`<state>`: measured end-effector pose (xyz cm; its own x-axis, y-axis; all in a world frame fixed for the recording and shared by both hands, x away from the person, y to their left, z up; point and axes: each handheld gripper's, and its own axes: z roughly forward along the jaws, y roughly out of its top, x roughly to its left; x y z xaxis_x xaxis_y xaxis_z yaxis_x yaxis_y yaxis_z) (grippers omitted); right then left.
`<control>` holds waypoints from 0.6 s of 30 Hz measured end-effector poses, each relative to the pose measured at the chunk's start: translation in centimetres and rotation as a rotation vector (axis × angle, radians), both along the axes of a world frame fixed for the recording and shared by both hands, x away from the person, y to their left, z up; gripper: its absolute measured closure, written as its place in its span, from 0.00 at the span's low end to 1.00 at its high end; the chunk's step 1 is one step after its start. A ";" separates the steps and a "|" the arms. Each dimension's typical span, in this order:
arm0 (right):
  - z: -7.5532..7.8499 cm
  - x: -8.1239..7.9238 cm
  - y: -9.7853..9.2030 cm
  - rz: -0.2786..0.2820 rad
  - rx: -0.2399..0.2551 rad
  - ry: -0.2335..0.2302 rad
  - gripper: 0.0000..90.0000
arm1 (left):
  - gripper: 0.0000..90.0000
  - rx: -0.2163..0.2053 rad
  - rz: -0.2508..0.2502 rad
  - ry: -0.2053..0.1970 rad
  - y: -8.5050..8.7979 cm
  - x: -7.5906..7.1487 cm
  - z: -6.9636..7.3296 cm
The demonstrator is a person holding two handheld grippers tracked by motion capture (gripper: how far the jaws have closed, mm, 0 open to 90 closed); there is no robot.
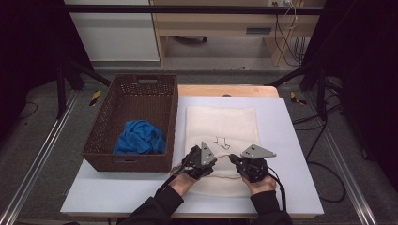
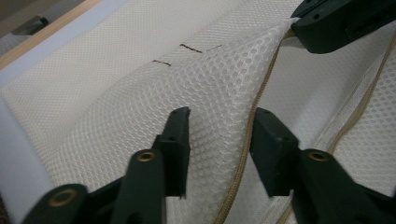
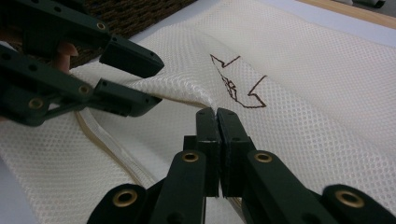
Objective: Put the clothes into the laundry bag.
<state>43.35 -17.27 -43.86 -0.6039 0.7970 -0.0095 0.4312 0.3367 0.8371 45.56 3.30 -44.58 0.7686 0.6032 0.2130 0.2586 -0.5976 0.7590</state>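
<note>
Right gripper view: honeycomb mesh bag [image 3: 299, 93], brown stitched mark [image 3: 236, 84]

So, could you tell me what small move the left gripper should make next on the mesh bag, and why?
Probably close the left gripper on the zipper edge of the mesh bag. Its jaws stand apart astride that raised edge without pressing it, while the right gripper is shut on the fabric, holding the top layer lifted. A second grip there would likely let the two pull the opening apart.
</note>
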 end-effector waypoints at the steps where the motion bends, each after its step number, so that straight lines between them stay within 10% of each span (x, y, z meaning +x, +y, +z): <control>1: 0.0 0.0 0.1 -0.001 0.001 0.003 0.99 | 0.76 0.002 -0.006 -0.003 0.0 0.0 0.0; 6: -0.1 0.0 0.4 0.013 -0.013 -0.001 0.98 | 0.95 0.016 -0.007 -0.020 0.1 -0.2 0.3; 18: 0.2 -0.5 0.7 0.007 -0.014 -0.048 0.70 | 0.96 -0.098 0.028 0.015 1.3 0.0 1.6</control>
